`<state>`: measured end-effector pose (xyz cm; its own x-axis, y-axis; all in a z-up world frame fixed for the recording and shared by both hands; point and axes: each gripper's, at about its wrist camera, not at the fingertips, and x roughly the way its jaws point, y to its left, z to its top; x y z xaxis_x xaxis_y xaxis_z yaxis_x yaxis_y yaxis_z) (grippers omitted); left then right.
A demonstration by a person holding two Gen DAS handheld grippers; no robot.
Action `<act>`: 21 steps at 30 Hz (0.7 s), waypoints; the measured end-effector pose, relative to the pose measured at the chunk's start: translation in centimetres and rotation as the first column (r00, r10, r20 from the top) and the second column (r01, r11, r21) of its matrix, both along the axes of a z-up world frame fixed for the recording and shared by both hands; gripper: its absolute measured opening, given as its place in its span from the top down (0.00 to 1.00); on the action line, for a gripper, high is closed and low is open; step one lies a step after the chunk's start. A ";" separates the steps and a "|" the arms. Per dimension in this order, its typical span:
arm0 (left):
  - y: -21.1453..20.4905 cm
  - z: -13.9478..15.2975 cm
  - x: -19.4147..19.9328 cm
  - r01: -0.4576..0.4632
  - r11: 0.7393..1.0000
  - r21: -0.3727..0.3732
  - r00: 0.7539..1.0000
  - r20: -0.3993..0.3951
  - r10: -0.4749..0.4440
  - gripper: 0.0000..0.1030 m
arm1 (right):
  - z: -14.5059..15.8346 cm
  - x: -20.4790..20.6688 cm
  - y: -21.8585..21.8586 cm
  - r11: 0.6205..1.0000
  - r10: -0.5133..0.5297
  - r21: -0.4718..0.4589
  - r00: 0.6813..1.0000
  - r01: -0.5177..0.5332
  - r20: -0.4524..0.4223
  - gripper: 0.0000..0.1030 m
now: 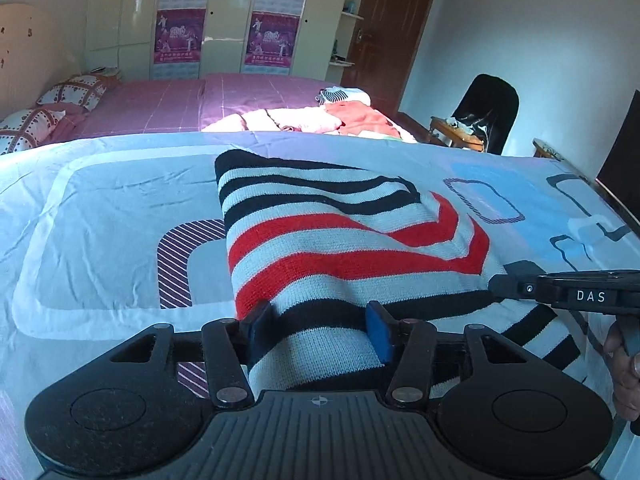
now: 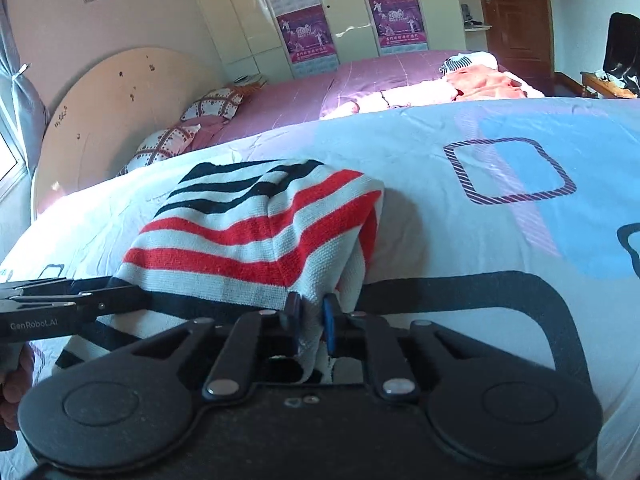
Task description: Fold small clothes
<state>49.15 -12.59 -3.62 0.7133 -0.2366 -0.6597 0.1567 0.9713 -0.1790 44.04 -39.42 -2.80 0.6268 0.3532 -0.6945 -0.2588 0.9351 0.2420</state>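
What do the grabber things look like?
Each hand-held gripper is black, with two round discs, ribbed middle, silver rivets and blue finger pads: left hand-held gripper, right hand-held gripper. White lettering shows on their sides: "DAS" on the right one, "GenRobot.AI" on the left.

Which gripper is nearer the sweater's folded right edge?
Right. The right gripper pinches the striped sweater at that edge; the left gripper straddles its near hem further left.

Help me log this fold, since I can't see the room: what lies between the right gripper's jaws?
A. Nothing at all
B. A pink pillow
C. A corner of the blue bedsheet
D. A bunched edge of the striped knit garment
D: in the right wrist view, the right gripper has a bunched edge of the striped knit garment between its narrow-set blue pads.
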 end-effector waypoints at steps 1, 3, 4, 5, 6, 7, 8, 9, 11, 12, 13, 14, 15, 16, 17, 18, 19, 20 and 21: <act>0.0 0.1 -0.1 -0.005 1.000 0.003 1.000 -0.001 0.005 0.47 | 0.1 0.0 -0.1 1.000 0.004 0.000 1.000 -0.004 -0.004 0.81; 0.1 0.2 0.0 -0.018 1.000 0.009 1.000 -0.007 0.018 0.42 | 0.2 0.1 -0.4 1.000 0.000 0.008 1.000 0.000 -0.014 0.76; 0.1 0.2 0.0 -0.022 1.000 0.009 1.000 -0.011 0.022 0.40 | 0.3 0.1 -0.8 1.000 -0.005 0.019 1.000 0.005 -0.020 0.74; 0.1 0.4 0.0 -0.030 0.999 0.013 0.999 -0.011 0.030 0.34 | 0.5 0.0 -1.1 0.999 -0.014 0.034 1.000 0.015 -0.019 0.71; 0.2 0.5 -0.1 -0.038 0.999 0.024 0.999 -0.007 0.038 0.30 | 0.7 -0.3 -1.5 0.998 -0.025 0.056 1.000 0.026 -0.013 0.69; 0.2 0.6 -0.3 -0.040 0.999 0.032 0.999 -0.001 0.041 0.25 | 0.9 -0.5 -1.9 0.996 -0.034 0.084 0.999 0.035 -0.012 0.63; 0.2 0.6 -0.4 -0.040 0.999 0.035 0.999 0.001 0.040 0.23 | 1.0 -0.6 -2.4 0.992 -0.044 0.119 0.999 0.046 -0.018 0.55; 0.4 0.6 -0.5 -0.037 0.999 0.032 0.999 0.000 0.037 0.22 | 1.0 -0.7 -3.0 0.985 -0.054 0.160 0.998 0.057 -0.026 0.50; 0.8 0.6 -0.7 -0.041 0.999 0.025 0.999 -0.001 0.041 0.19 | 0.8 -0.9 -4.0 0.973 -0.062 0.220 0.997 0.071 -0.046 0.35; 0.9 0.5 -0.8 -0.043 0.999 0.024 0.999 -0.001 0.043 0.18 | 0.7 -1.0 -4.5 0.968 -0.065 0.240 0.996 0.077 -0.058 0.34; 1.0 0.6 -0.8 -0.042 0.999 0.025 0.999 -0.002 0.042 0.16 | 0.6 -1.0 -4.8 0.963 -0.067 0.256 0.995 0.083 -0.069 0.32; 1.1 0.6 -0.9 -0.039 0.999 0.023 0.999 -0.002 0.039 0.15 | 0.4 -1.0 -5.2 0.957 -0.066 0.276 0.994 0.086 -0.081 0.30; 1.2 0.7 -0.9 -0.036 0.999 0.008 0.999 -0.006 0.036 0.15 | 0.2 -0.9 -5.6 0.949 -0.065 0.301 0.993 0.091 -0.096 0.30; 1.4 0.7 -0.9 -0.029 0.999 -0.017 1.000 -0.013 0.029 0.15 | -0.1 -0.9 -6.0 0.935 -0.066 0.340 0.991 0.101 -0.113 0.29; 1.9 0.5 -0.9 -0.022 0.998 -0.051 1.000 -0.023 0.021 0.15 | -0.5 -0.8 -6.6 0.917 -0.066 0.381 0.989 0.113 -0.133 0.28; 2.5 0.3 -0.9 -0.022 0.995 -0.095 0.999 -0.038 0.018 0.15 | -0.9 -0.8 -7.3 0.897 -0.069 0.423 0.986 0.129 -0.155 0.27; 3.3 0.0 -0.8 -0.022 0.989 -0.145 0.998 -0.060 0.013 0.15 | -1.2 -0.7 -7.8 0.880 -0.072 0.453 0.982 0.144 -0.172 0.24; 4.0 -0.4 -0.7 -0.025 0.979 -0.201 0.997 -0.082 0.009 0.15 | -1.7 -0.6 -8.2 0.863 -0.070 0.481 0.979 0.156 -0.192 0.19; 4.9 -1.1 -0.4 -0.031 0.961 -0.274 0.993 -0.114 -0.001 0.15 | -2.2 -0.4 -8.7 0.843 -0.062 0.511 0.974 0.169 -0.220 0.17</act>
